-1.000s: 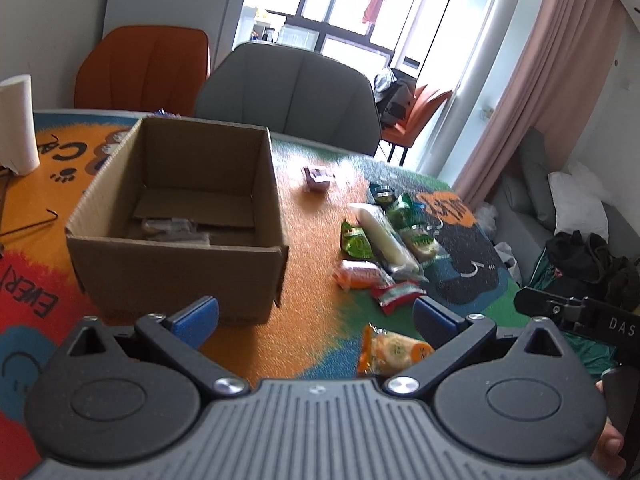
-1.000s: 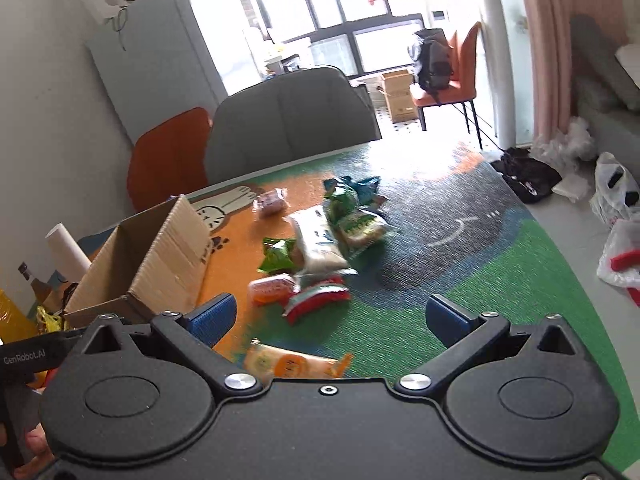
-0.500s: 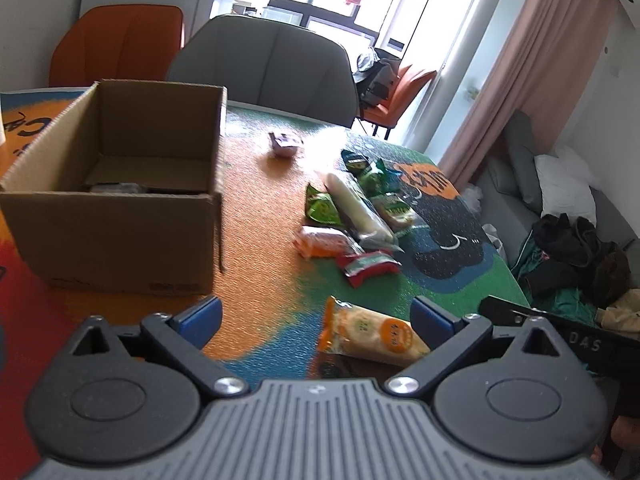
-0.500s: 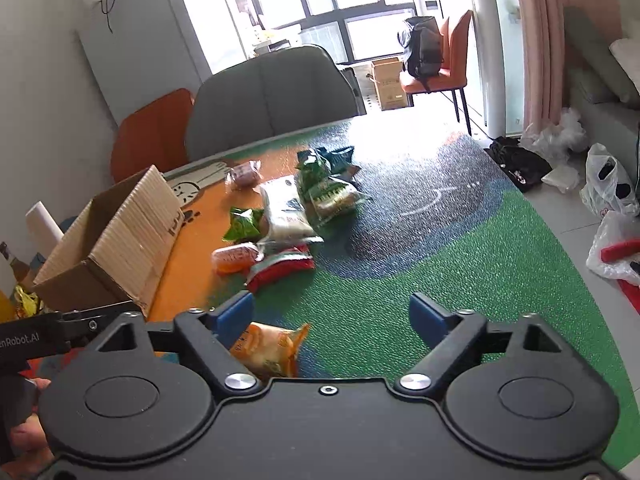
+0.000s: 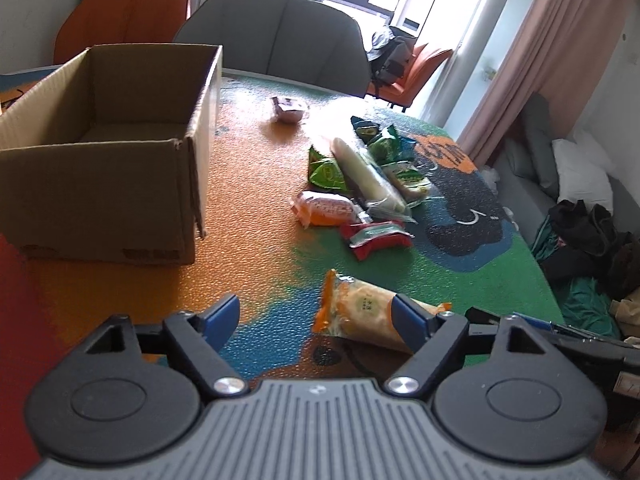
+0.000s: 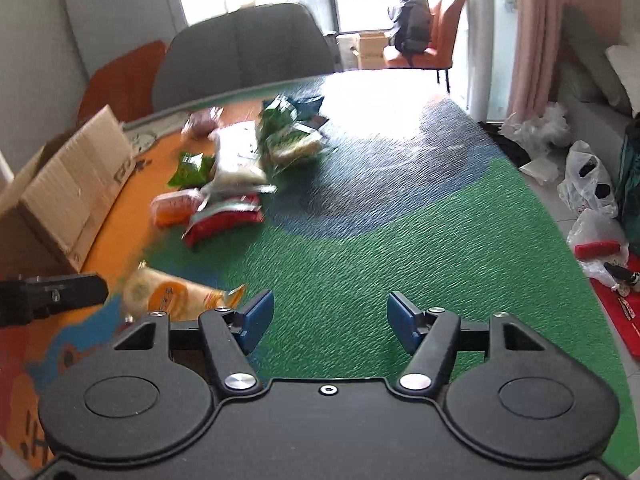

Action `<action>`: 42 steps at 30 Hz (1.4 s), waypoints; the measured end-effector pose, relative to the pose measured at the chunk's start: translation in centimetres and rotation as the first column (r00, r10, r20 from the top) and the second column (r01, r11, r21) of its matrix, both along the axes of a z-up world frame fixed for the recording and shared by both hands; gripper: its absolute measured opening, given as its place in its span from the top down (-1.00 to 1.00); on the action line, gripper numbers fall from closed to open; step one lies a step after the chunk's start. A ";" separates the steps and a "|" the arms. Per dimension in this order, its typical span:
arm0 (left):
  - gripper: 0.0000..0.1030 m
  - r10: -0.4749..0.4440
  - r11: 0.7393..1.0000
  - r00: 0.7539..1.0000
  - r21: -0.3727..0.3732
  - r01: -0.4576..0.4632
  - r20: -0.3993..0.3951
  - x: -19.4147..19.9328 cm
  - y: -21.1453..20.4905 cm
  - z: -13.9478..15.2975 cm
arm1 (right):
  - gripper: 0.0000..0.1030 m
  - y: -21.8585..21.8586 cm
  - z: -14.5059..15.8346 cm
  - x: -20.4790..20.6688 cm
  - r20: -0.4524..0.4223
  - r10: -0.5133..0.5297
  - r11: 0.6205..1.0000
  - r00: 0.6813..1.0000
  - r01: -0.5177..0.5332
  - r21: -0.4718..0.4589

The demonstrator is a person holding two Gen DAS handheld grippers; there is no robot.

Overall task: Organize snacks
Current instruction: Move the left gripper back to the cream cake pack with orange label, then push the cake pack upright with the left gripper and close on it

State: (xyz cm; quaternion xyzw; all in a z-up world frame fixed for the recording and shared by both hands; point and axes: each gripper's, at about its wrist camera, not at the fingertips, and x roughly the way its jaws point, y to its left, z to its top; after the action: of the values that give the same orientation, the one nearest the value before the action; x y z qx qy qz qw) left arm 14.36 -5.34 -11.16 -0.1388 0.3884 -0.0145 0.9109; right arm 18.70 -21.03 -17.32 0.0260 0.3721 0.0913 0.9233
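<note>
A: What's sitting behind the table?

B: A grey chair (image 5: pixel 280 36) is standing at the far edge, with an orange chair (image 5: pixel 120 16) standing just beside it.

A: And by the window?

B: A dark backpack (image 6: pixel 412 28) is resting on another orange chair, a pink curtain (image 5: pixel 560 40) is hanging nearby, and white plastic bags (image 6: pixel 592 184) are lying on the floor.
</note>
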 end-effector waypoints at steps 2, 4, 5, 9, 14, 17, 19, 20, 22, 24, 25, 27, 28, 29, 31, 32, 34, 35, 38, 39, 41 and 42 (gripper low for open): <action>-0.60 0.009 1.000 1.000 0.003 -0.009 -0.005 0.0 0.2 -0.1 | -0.32 0.7 -0.2 -0.3 -0.003 0.035 0.999 0.999 -0.035 -0.025; -0.60 0.015 1.000 1.000 0.007 -0.015 -0.010 0.0 0.3 -0.2 | -0.44 1.5 -0.1 -0.5 -0.013 0.082 0.996 0.997 -0.082 -0.037; -0.60 0.020 1.000 1.000 0.008 -0.020 -0.013 0.0 0.4 -0.2 | -0.54 1.7 -0.1 -0.6 -0.015 0.102 0.994 0.995 -0.102 -0.025; -0.61 0.040 0.999 0.999 0.008 -0.040 -0.022 -0.1 0.8 -0.3 | -0.76 2.3 0.0 -1.1 -0.015 0.169 0.986 0.986 -0.169 0.015; -0.61 0.055 0.998 0.998 -0.002 -0.055 -0.028 0.2 0.9 -0.4 | -0.81 2.6 0.4 -1.4 -0.004 0.195 0.981 0.981 -0.195 0.014; -0.61 0.050 0.999 0.998 0.006 -0.050 -0.025 0.6 0.3 -0.5 | -0.81 1.8 0.6 -1.0 0.006 0.164 0.986 0.986 -0.164 0.021; -0.61 0.051 0.999 0.998 0.021 -0.050 -0.023 1.0 -0.3 -0.7 | -0.81 1.0 0.8 -0.9 0.004 0.139 0.990 0.990 -0.139 0.022; -0.63 0.052 0.998 0.998 0.029 -0.052 -0.019 1.2 -0.6 -0.8 | -0.81 0.7 0.9 -0.9 0.007 0.128 0.992 0.992 -0.129 0.018; -0.64 0.046 0.998 0.999 0.047 -0.045 -0.019 1.7 -1.4 -0.9 | -0.81 -0.2 1.0 -0.9 0.016 0.107 0.994 0.994 -0.107 0.015; -0.65 0.037 0.997 0.999 0.074 -0.035 -0.031 2.3 -2.3 -1.2 | -0.81 -1.0 1.0 -0.9 0.017 0.087 0.996 0.996 -0.087 0.018; -0.66 0.038 0.995 0.999 0.093 -0.034 -0.037 2.5 -2.7 -1.3 | -0.81 -1.4 1.0 -0.9 0.019 0.078 0.997 0.997 -0.078 0.020; -0.67 0.036 0.992 0.999 0.126 -0.031 -0.039 2.8 -3.6 -1.4 | -0.81 -2.3 0.9 -0.7 0.020 0.057 0.998 0.998 -0.057 0.023; -0.67 0.033 0.990 0.999 0.138 -0.027 -0.038 2.9 -3.9 -1.4 | -0.81 -2.7 0.8 -0.7 0.019 0.044 0.999 0.999 -0.045 0.025; -0.68 0.028 0.989 0.999 0.148 -0.022 -0.039 3.1 -4.3 -1.5 | -0.81 -3.1 0.8 -0.6 0.017 0.032 0.999 0.999 -0.032 0.028; -0.69 0.019 0.986 0.999 0.168 -0.011 -0.047 3.3 -4.9 -1.7 | -0.81 -3.7 0.7 -0.5 0.013 0.011 0.999 1.000 -0.012 0.035; -0.69 0.015 0.984 0.998 0.178 -0.005 -0.055 3.5 -5.2 -1.9 | -0.81 -3.9 0.7 -0.4 0.014 0.005 0.999 1.000 -0.005 0.038; -0.69 0.011 0.981 0.997 0.195 0.003 -0.072 3.8 -5.6 -2.4 | -0.81 -4.2 0.8 -0.4 0.019 -0.001 0.999 1.000 0.000 0.038; -0.70 0.012 0.979 0.997 0.205 0.004 -0.078 3.7 -5.7 -2.6 | -0.81 -4.3 0.8 -0.4 0.022 -0.003 0.999 1.000 0.002 0.038; -0.70 0.001 0.967 0.997 0.255 0.018 -0.075 3.3 -5.9 -2.9 | -0.81 -4.4 0.6 -0.3 0.019 -0.009 0.999 1.000 0.008 0.045; -0.70 0.000 0.966 0.997 0.257 0.019 -0.074 3.0 -5.8 -2.9 | -0.81 -4.4 0.6 -0.3 0.015 -0.009 0.999 1.000 0.008 0.048; -0.70 0.012 0.968 0.997 0.251 0.008 -0.077 2.6 -5.1 -2.9 | -0.81 -4.2 0.5 -0.2 0.011 -0.008 0.999 1.000 0.008 0.051; -0.70 0.019 0.968 0.997 0.250 0.002 -0.079 2.4 -4.8 -2.9 | -0.81 -4.1 0.4 -0.2 0.010 -0.007 0.998 1.000 0.006 0.054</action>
State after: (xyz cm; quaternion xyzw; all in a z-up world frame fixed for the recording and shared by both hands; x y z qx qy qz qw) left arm 16.73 -10.12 -14.01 -0.0251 0.4229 0.0440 0.9048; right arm 18.53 -25.10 -16.87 0.0519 0.3648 0.0986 0.9244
